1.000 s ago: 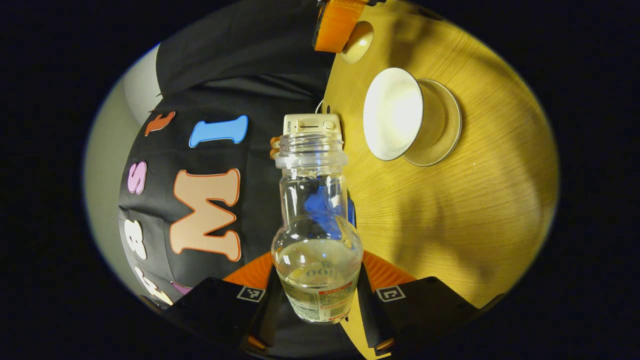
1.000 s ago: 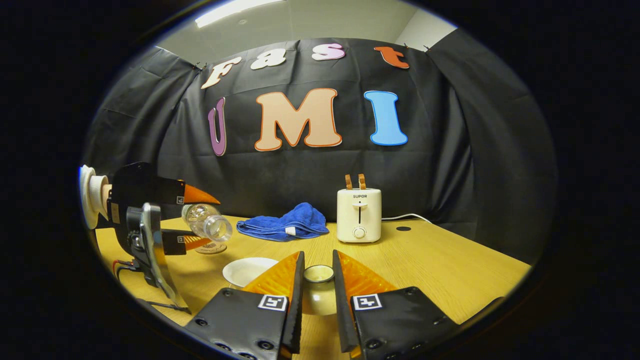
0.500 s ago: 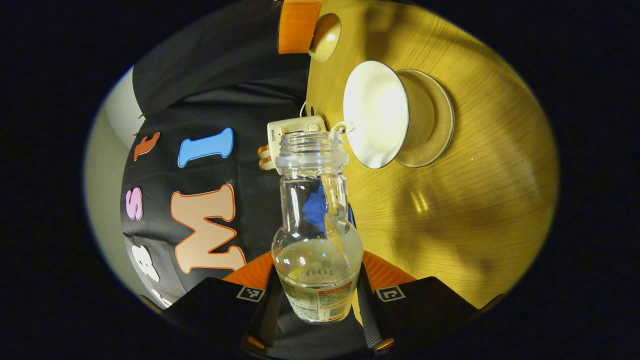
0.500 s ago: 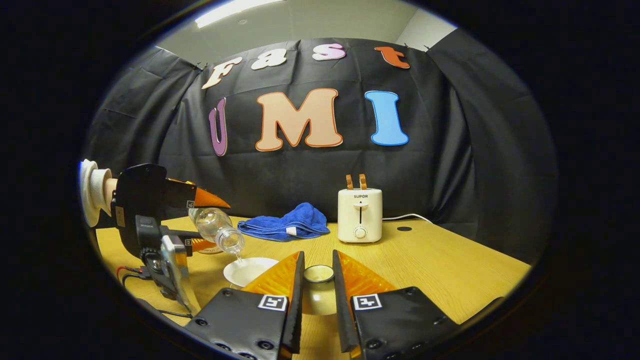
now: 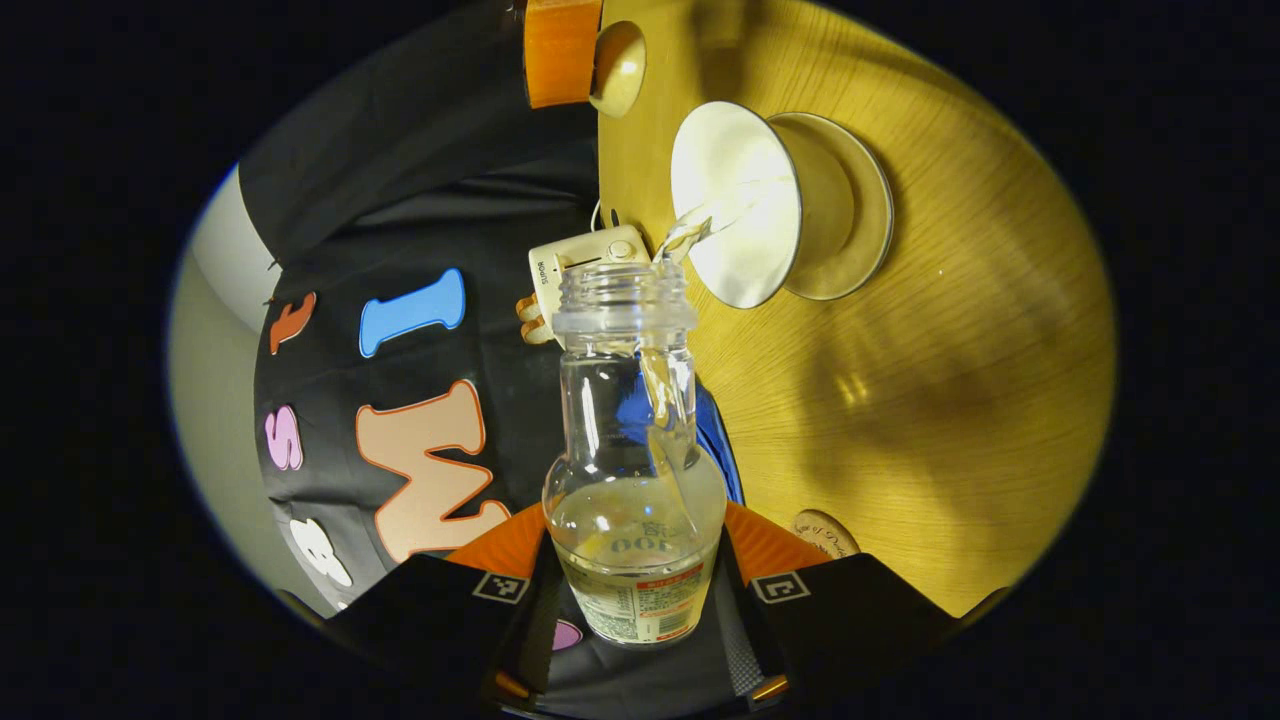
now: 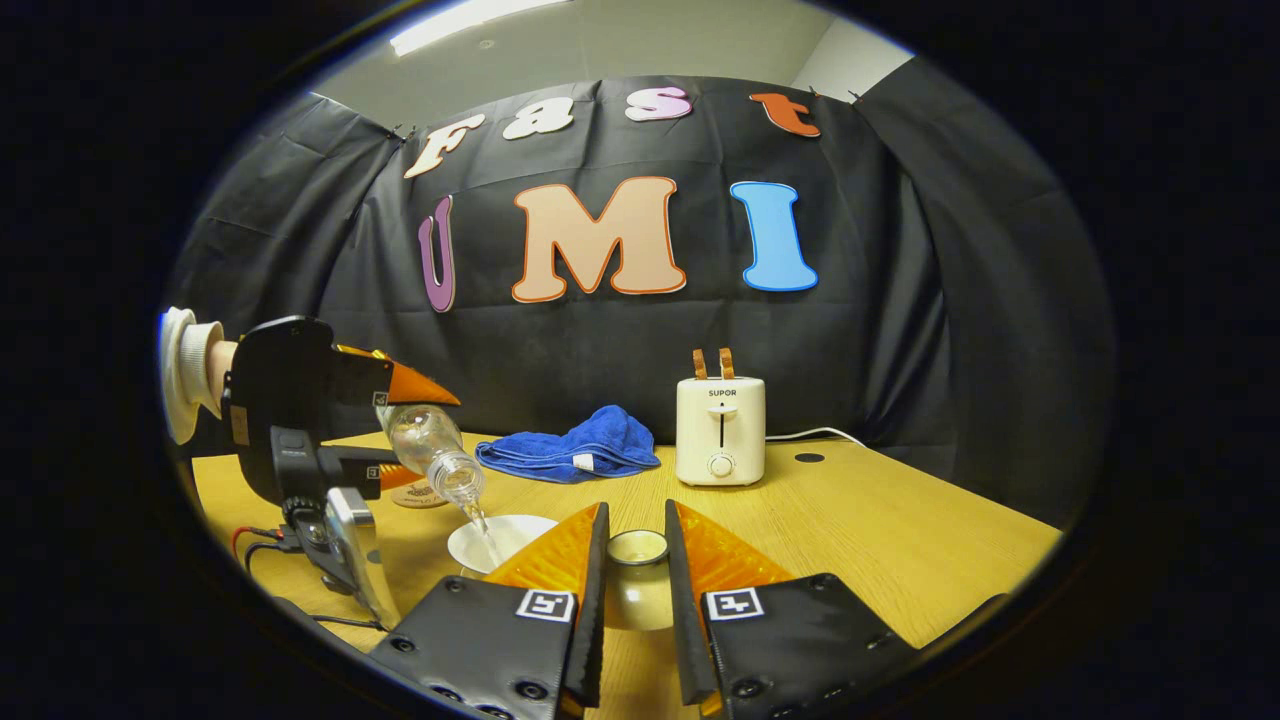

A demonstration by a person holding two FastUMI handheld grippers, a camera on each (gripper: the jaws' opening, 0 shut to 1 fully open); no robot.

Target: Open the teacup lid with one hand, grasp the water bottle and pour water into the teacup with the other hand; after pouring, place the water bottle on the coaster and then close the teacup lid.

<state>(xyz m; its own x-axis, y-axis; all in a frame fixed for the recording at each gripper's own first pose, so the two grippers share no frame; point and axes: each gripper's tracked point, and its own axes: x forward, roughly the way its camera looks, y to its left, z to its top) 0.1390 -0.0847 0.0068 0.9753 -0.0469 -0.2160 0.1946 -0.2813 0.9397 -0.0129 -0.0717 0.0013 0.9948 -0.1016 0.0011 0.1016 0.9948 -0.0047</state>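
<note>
Two grippers work over a wooden table [image 6: 880, 530] backed by black cloth, with a pale ceiling and a light strip above. At the table's far edge stand a cream toaster [image 6: 719, 430] and, just beside it, a crumpled blue towel [image 6: 570, 448]; a small dark hole shows in the wood near the toaster's cord.

In the left gripper view the left gripper [image 5: 637, 585] is clamped on the water bottle [image 5: 632, 470], both fingers pressing its lower body. The bottle is tipped, and a thin stream runs from its mouth into the white teacup [image 5: 735, 205], which sits on its saucer [image 5: 860, 215]. The round coaster [image 5: 824, 532] lies on the table near the gripper.

The right gripper [image 6: 637, 590] grips the teacup lid [image 6: 637, 575] between its fingers, beside the teacup and apart from it.

Bare wood spreads to the right of the toaster, out to the table's edge.
</note>
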